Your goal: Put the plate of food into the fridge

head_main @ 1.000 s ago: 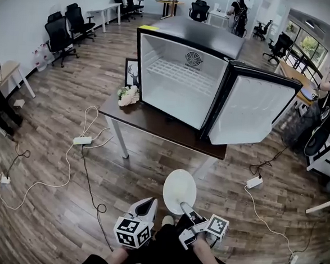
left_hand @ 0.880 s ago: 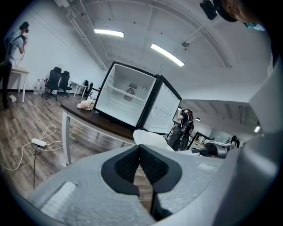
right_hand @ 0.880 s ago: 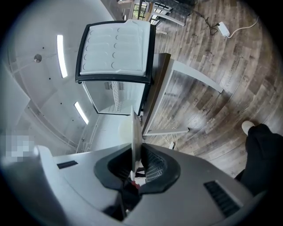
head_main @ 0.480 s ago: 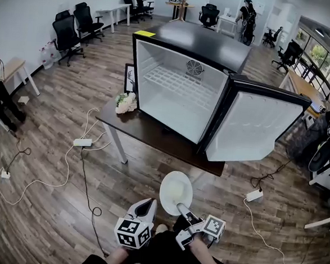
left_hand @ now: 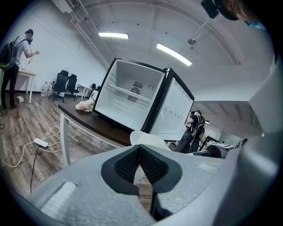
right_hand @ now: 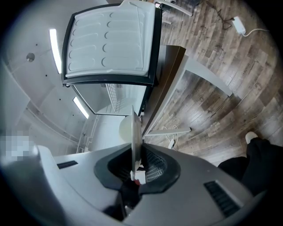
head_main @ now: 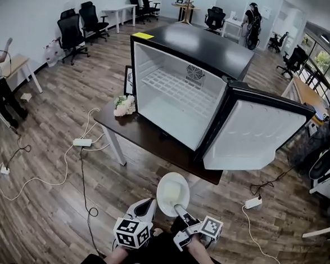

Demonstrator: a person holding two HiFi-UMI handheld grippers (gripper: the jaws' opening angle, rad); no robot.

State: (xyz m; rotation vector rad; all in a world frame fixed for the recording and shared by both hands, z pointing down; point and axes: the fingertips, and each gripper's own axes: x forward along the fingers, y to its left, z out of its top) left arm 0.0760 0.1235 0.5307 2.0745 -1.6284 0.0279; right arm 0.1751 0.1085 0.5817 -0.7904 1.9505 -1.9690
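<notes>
**A:** Scanning from the left, we've got a power strip [head_main: 82,141] on the wood floor. Then comes the dark table [head_main: 137,124], with a bunch of flowers [head_main: 123,105] at its left edge and a picture frame [head_main: 129,75] just behind them. How's the fridge looking?

**B:** The fridge [head_main: 194,43] sits on the table and takes up most of it. Its door [head_main: 255,138] is swung wide open, out past the table's right edge. White inside, and we can see a wire shelf.

**A:** And our grippers?

**B:** Both are down low, in front of the table's near edge. Our left gripper [head_main: 147,203] has its jaws pressed together, empty. Just to its right, our right gripper [head_main: 177,208] is clamped narrow on the near rim of the white plate [head_main: 162,193]. The plate hangs over the floor, well short of the fridge. There's pale food [head_main: 174,190] on it, but we can't tell what it is.
</notes>
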